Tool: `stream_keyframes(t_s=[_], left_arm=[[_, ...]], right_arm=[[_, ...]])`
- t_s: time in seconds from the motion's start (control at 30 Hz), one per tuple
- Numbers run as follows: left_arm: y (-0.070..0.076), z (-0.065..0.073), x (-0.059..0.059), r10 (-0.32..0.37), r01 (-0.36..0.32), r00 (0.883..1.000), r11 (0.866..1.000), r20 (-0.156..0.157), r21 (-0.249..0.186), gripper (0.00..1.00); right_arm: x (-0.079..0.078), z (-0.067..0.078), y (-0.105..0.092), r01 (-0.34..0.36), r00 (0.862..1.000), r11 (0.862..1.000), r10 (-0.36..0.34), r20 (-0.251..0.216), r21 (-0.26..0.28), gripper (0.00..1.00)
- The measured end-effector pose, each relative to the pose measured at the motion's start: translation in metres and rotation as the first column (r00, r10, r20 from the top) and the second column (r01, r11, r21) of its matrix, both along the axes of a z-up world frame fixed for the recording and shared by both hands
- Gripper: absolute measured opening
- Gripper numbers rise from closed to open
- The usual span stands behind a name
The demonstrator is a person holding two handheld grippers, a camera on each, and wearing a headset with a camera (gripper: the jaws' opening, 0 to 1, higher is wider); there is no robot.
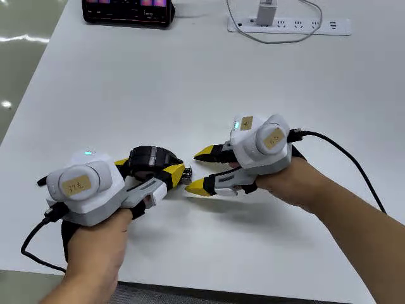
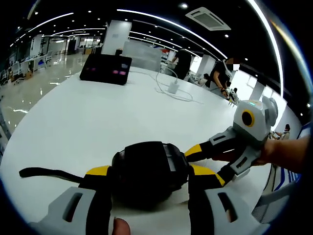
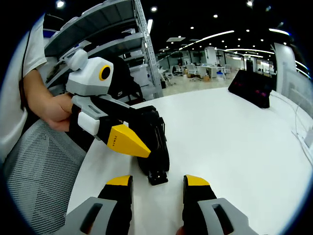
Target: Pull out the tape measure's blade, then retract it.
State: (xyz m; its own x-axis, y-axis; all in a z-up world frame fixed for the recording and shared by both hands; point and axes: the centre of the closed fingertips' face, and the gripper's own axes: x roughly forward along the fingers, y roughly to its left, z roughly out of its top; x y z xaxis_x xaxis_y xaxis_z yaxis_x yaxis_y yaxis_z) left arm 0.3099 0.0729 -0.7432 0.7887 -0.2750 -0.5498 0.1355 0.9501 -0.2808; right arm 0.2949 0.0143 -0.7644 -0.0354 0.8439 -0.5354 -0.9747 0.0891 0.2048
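The black tape measure (image 1: 149, 161) lies at the table's front left, and my left gripper (image 1: 149, 168) is shut on its case, one yellow-tipped finger on each side. In the left gripper view the case (image 2: 146, 174) sits between the yellow fingers (image 2: 99, 172). Its metal blade hook (image 3: 157, 178) sits at the case mouth, with no blade drawn out. My right gripper (image 1: 200, 170) is open, fingertips just right of the hook. In the right gripper view the hook sits just ahead of the gap between my right gripper (image 3: 157, 184) tips, without touching them.
A white power strip (image 1: 288, 25) with a plugged charger and cable lies at the back right. A black device with a lit screen (image 1: 126, 9) stands at the back left. The tape measure's black strap (image 2: 41, 172) trails left. The table's front edge (image 1: 253, 288) is close.
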Motion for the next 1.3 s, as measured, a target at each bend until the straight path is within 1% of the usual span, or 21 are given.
stream_keyframes(t_s=[0.03,0.13,0.23,0.33,0.4,0.47,0.5,0.53,0.6,0.7,0.73,0.77,0.83,0.87,0.9,0.93,1.0,1.1,1.2,1.3], left_arm=[[0.000,0.001,0.000,-0.002,0.002,1.000,1.000,0.001,-0.004,0.58],[0.000,0.002,0.000,-0.013,0.013,1.000,1.000,0.005,-0.005,0.58],[0.000,0.004,0.000,-0.031,0.031,0.999,0.999,0.010,0.006,0.57],[0.000,0.007,0.000,-0.048,0.048,0.999,0.999,0.013,0.013,0.57],[0.000,0.008,0.000,-0.060,0.059,0.998,0.998,0.017,0.022,0.57],[-0.001,0.009,-0.001,-0.066,0.066,0.998,0.998,0.011,0.017,0.57],[0.000,0.009,-0.001,-0.072,0.072,0.997,0.997,0.009,0.024,0.57],[-0.001,0.010,-0.001,-0.084,0.084,0.996,0.996,0.011,0.030,0.57],[-0.002,0.011,-0.002,-0.094,0.094,0.995,0.995,0.014,0.029,0.58],[-0.004,0.012,-0.004,-0.140,0.139,0.990,0.988,0.019,0.066,0.60],[-0.005,0.013,-0.005,-0.151,0.149,0.988,0.986,0.020,0.073,0.61],[-0.006,0.014,-0.005,-0.166,0.164,0.986,0.983,0.019,0.083,0.62],[-0.008,0.015,-0.006,-0.185,0.182,0.983,0.979,0.022,0.094,0.65],[-0.008,0.015,-0.007,-0.197,0.194,0.980,0.975,0.018,0.109,0.68],[-0.009,0.015,-0.007,-0.204,0.201,0.979,0.973,0.018,0.112,0.69],[-0.009,0.016,-0.008,-0.213,0.209,0.977,0.971,0.019,0.115,0.69],[-0.009,0.016,-0.008,-0.221,0.218,0.975,0.969,0.018,0.116,0.69],[-0.010,0.016,-0.012,-0.249,0.246,0.968,0.961,0.007,0.126,0.74],[-0.009,0.017,-0.016,-0.271,0.267,0.963,0.953,0.005,0.140,0.76],[-0.007,0.020,-0.018,-0.293,0.289,0.956,0.946,0.010,0.145,0.79]], right_arm=[[-0.001,0.000,0.000,0.003,1.000,1.000,-0.003,-0.009,-0.001,0.40],[-0.001,0.000,-0.001,0.008,1.000,1.000,-0.008,-0.010,-0.003,0.41],[-0.002,0.002,-0.002,0.014,1.000,1.000,-0.014,-0.012,-0.006,0.43],[-0.002,0.004,-0.005,0.019,1.000,1.000,-0.019,-0.007,-0.009,0.45],[-0.003,0.006,-0.007,0.025,1.000,1.000,-0.025,-0.007,0.000,0.46],[-0.003,0.008,-0.009,0.028,1.000,1.000,-0.028,0.002,-0.003,0.49],[-0.003,0.009,-0.010,0.029,1.000,1.000,-0.029,0.002,-0.004,0.50],[-0.003,0.010,-0.012,0.031,1.000,1.000,-0.031,0.002,-0.003,0.50],[-0.002,0.012,-0.015,0.037,0.999,0.999,-0.037,0.006,-0.004,0.52],[-0.001,0.015,-0.020,0.046,0.999,0.999,-0.046,0.012,-0.004,0.54],[-0.002,0.015,-0.021,0.048,0.999,0.999,-0.048,0.014,-0.005,0.55],[-0.001,0.016,-0.023,0.052,0.998,0.999,-0.052,0.020,-0.005,0.56],[-0.002,0.018,-0.026,0.056,0.998,0.998,-0.056,0.017,-0.001,0.58],[-0.002,0.019,-0.028,0.062,0.998,0.998,-0.062,0.020,-0.001,0.59],[-0.002,0.020,-0.030,0.063,0.998,0.998,-0.063,0.024,0.001,0.60],[-0.004,0.021,-0.032,0.064,0.998,0.998,-0.064,0.018,0.002,0.60],[-0.004,0.021,-0.035,0.073,0.997,0.997,-0.073,0.026,0.000,0.62],[-0.005,0.023,-0.042,0.081,0.996,0.997,-0.081,0.028,-0.004,0.64],[-0.006,0.025,-0.048,0.090,0.995,0.996,-0.090,0.035,-0.005,0.66],[-0.006,0.028,-0.054,0.103,0.994,0.995,-0.103,0.038,-0.002,0.67]])
